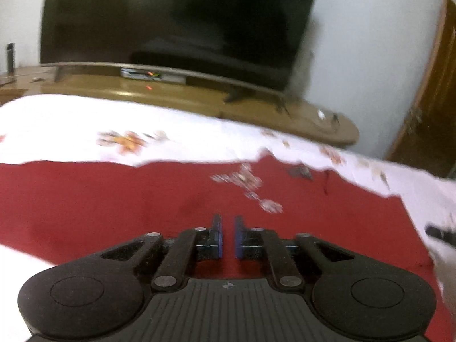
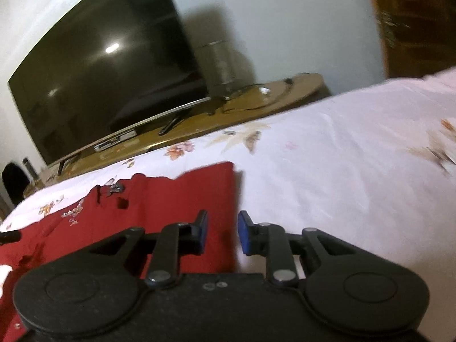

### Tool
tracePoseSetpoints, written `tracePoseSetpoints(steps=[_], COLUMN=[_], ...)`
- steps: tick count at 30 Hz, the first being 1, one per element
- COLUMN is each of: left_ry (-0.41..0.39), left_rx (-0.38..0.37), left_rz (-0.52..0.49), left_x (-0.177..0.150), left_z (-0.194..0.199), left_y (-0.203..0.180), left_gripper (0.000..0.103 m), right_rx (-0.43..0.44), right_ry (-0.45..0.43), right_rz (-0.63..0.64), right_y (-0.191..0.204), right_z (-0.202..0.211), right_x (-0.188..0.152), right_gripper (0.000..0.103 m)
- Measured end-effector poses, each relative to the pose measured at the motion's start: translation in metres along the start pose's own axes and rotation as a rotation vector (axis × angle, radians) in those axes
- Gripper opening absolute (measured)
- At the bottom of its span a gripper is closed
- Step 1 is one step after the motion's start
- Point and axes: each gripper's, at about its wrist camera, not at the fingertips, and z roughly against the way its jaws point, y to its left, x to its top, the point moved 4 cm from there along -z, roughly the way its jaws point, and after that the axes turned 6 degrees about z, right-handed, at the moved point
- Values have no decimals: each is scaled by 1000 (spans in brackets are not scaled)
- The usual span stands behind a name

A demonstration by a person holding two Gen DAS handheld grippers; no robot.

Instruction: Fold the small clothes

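Observation:
A dark red garment (image 1: 114, 199) lies flat on a white flowered bedsheet (image 1: 71, 119), with pale embroidery (image 1: 248, 183) near its far edge. My left gripper (image 1: 227, 221) hovers low over the middle of the garment. Its blue pads (image 1: 219, 236) stand a narrow gap apart, with only the cloth below showing between them. In the right wrist view, my right gripper (image 2: 223, 218) sits over the right edge of the red garment (image 2: 171, 199). Its jaws are apart and grip nothing, and the cloth's edge runs beneath the gap. A dark finger of the right gripper (image 1: 440, 233) shows at the left wrist view's right edge.
Beyond the bed stands a long wooden cabinet (image 1: 171, 94) carrying a big dark television (image 1: 176, 20) and a small set-top box (image 1: 151, 73). A brown wooden door (image 1: 430, 91) is at the right. White bedsheet (image 2: 342, 156) spreads to the right of the garment.

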Motion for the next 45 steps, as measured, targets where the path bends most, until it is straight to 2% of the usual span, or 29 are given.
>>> tracePoseSetpoints(steps=[1, 2, 5, 7, 8, 9, 10, 13, 15, 16, 17, 18, 19, 20, 21, 22, 24, 25, 26, 28, 29, 30, 31, 33, 36, 39, 40, 42, 45], left_ry=[12, 8, 28, 9, 9, 9, 11, 13, 9, 6, 3, 2, 3, 3, 3, 1, -32, -80, -83, -11, -7, -9, -8, -46, -116, -179, -197, -210, -242], left_rx=[14, 30, 78, 92, 95, 101, 96, 101, 110, 117, 123, 129, 132, 133, 132, 138, 202, 201, 190, 207, 206, 204, 221, 245, 242, 264, 274, 316, 361], left_rz=[-6, -10, -79, -114, -113, -102, -86, -97, -98, -96, -98, -104, -114, -121, -119, -123, -136, -151, -169, -189, -182, -166, -149, -115, -1, 140, 198, 305, 505], left_x=[-3, -7, -19, -19, -17, -15, -14, -14, -15, -16, -17, -17, -18, -18, -18, -18, -18, -21, -24, -34, -37, -35, -32, -28, -21, -17, -15, -12, -12], left_z=[-7, -11, -24, -21, -20, -18, -15, -13, -16, -16, -18, -20, -20, -20, -19, -17, -7, 3, 6, -1, -2, 0, 3, 17, 55, 92, 105, 123, 145], left_y=[-3, -4, -3, -2, 1, 5, 9, 12, 9, 8, 7, 5, 4, 4, 4, 5, 5, 4, 3, 4, 5, 7, 10, 21, 62, 125, 153, 205, 281], left_gripper=[73, 74, 74, 60, 55, 47, 45, 45, 45, 46, 46, 48, 49, 49, 53, 70, 103, 103, 103, 98, 98, 98, 98, 98, 98, 97, 84, 71, 71], right_rx=[4, 13, 13, -43, -55, -74, -115, -70, -48, -28, -11, -30, -77, -88, -85, -94, -100, -84, -74, -62, -66, -93, -116, -129, -145, -141, -141, -143, -157], right_ry=[7, 19, 62, 105, 99, 101, 108, 74, 20, 9, 10, 45, 119, 116, 125, 132, 95, 63, 34, 27, 67, 120, 95, 106, 33, 17, 22, 38, 77], right_rz=[13, 23, 72, 109, 113, 111, 112, 44, 65, 73, 85, 104, 120, 117, 97, 80, 61, 62, 71, 113, 144, 184, 209, 167, 149, 137, 139, 141, 126], right_y=[4, 6, 10, 6, 3, 0, -3, -10, -2, 3, 7, 8, 6, 2, 0, 0, 3, 6, 11, 19, 23, 26, 30, 31, 36, 40, 40, 45, 53], right_z=[-10, -21, -50, -65, -66, -66, -68, -61, -54, -55, -60, -69, -82, -85, -84, -81, -61, -49, -34, -18, -20, -27, -25, -17, 5, 27, 34, 44, 56], right_x=[3, 5, 8, 7, 8, 9, 11, 16, 24, 27, 28, 24, 19, 16, 16, 18, 20, 19, 15, 2, -9, -21, -22, -17, -6, -11, -15, -24, -40], right_gripper=[24, 24, 21, 7, 6, 9, 15, 17, 26, 27, 27, 26, 27, 27, 27, 27, 28, 28, 29, 29, 28, 29, 32, 32, 33, 36, 38, 38, 39])
